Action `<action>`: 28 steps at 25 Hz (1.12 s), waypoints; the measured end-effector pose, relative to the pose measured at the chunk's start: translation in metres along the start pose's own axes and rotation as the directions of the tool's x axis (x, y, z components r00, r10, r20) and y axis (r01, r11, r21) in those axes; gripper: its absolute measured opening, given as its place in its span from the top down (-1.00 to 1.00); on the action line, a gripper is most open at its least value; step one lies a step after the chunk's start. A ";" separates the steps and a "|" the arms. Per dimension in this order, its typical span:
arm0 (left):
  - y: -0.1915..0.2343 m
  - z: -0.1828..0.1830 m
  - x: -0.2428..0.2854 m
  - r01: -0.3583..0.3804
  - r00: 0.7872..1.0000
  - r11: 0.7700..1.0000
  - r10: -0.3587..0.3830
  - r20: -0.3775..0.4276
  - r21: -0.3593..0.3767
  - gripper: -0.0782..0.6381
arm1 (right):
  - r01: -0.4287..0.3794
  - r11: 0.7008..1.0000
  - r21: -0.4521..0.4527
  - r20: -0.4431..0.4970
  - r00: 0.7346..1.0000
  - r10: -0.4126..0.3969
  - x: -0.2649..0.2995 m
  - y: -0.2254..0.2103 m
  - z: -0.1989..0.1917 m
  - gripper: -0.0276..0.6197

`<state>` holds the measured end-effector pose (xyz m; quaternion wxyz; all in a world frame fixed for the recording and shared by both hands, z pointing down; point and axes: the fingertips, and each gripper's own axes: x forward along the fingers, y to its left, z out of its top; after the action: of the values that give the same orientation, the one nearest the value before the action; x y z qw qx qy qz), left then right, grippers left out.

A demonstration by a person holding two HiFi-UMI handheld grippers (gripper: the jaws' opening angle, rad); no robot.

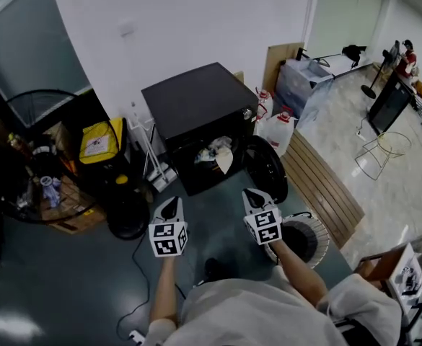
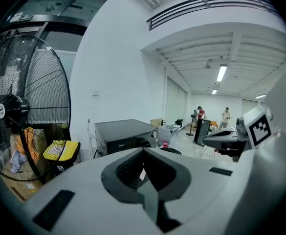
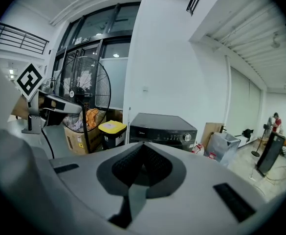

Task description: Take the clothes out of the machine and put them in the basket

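While nothing has yet been lifted out, the step in hand looks like the approach to the machine (image 1: 196, 107). It stands against the wall with its door (image 1: 266, 168) swung open to the right. The clothes (image 1: 218, 152) lie bundled inside the opening, a pale piece showing at the front. The basket (image 1: 321, 231) sits on the floor just right of the door, beside the person's right arm, and looks empty from the head view.

The left gripper (image 1: 171, 202) and the right gripper (image 1: 252, 193) are held side by side in front of the person. Both point toward the opening and are well short of it. In the left gripper view, the left gripper's jaws are together with nothing between them. The right gripper view shows the same for the right gripper: closed and empty. Both views look across the closed tips at the machine beyond.

By this reading the task is at its very start. The next move calls for at least one gripper to spread its jaws. It must then reach down and forward through the opening and close on a fold of cloth near the front. The open door stands close on the right, so the right gripper would need to clear its rim. Loose cloth may drag other pieces with it on the way to the basket.
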<state>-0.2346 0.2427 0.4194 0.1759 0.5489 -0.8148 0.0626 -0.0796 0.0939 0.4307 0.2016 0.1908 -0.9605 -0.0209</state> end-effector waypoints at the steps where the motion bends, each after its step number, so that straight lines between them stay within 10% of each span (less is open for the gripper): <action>1: 0.009 0.004 0.008 0.007 1.000 1.000 -0.007 0.001 0.004 0.73 | 0.001 1.000 -0.005 -0.004 1.000 -0.001 0.010 0.002 0.005 0.85; 15: 0.071 0.019 0.099 0.077 0.996 0.996 -0.075 -0.046 0.035 0.73 | 0.024 1.000 -0.015 -0.075 0.997 -0.025 0.100 -0.001 0.008 0.85; 28: 0.088 0.013 0.163 -0.045 0.994 0.998 0.041 -0.100 -0.041 0.73 | -0.108 0.989 -0.105 -0.107 0.990 0.097 0.178 -0.043 0.008 0.85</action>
<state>-0.3727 0.1313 0.4731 0.2264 0.5235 -0.8179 0.0758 -0.2175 -0.0132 0.4860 0.2610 0.1304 -0.9550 -0.0541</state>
